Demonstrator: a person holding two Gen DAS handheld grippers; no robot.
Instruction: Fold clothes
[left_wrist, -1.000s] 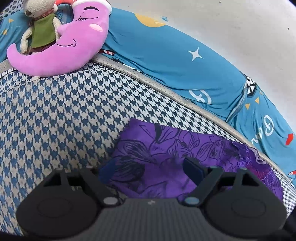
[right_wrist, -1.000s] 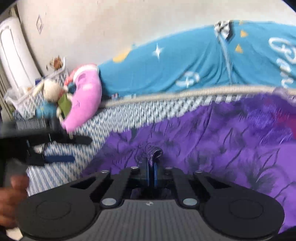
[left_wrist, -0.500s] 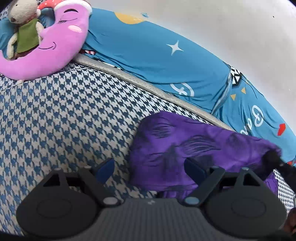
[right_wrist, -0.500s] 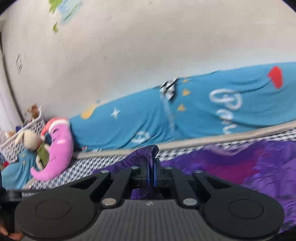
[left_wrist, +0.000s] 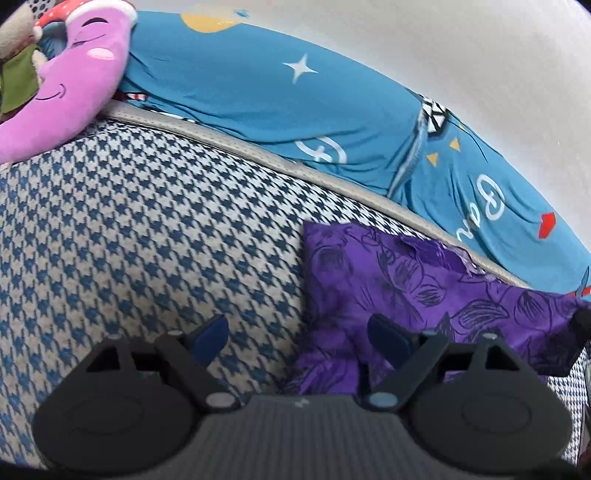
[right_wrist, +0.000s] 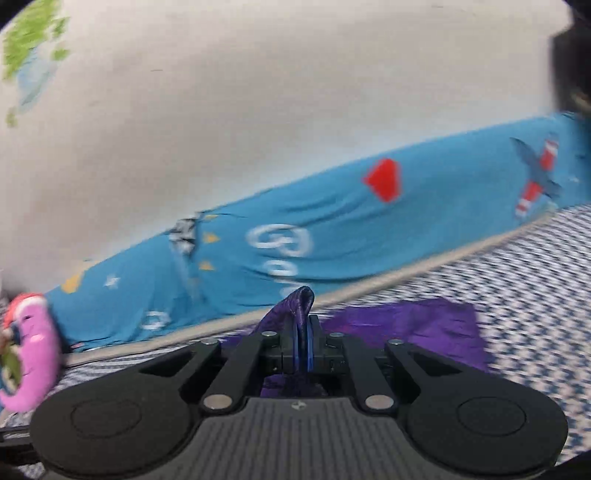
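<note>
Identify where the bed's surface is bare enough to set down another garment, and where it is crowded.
Bare: the houndstooth cover between the pink moon plush and the purple garment, under the open left gripper. Crowded: the purple garment's side, pinched by the right gripper; the blue bolsters line the wall.

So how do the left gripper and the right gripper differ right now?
The left gripper is open and holds nothing; the right gripper is shut on a pinch of the purple garment. The left hangs over the garment's edge; the right lifts a fold. Both have blue pads.

The right wrist view is motion-blurred, the pink moon pillow (right_wrist: 31, 354) smeared and cut by the left edge.
</note>
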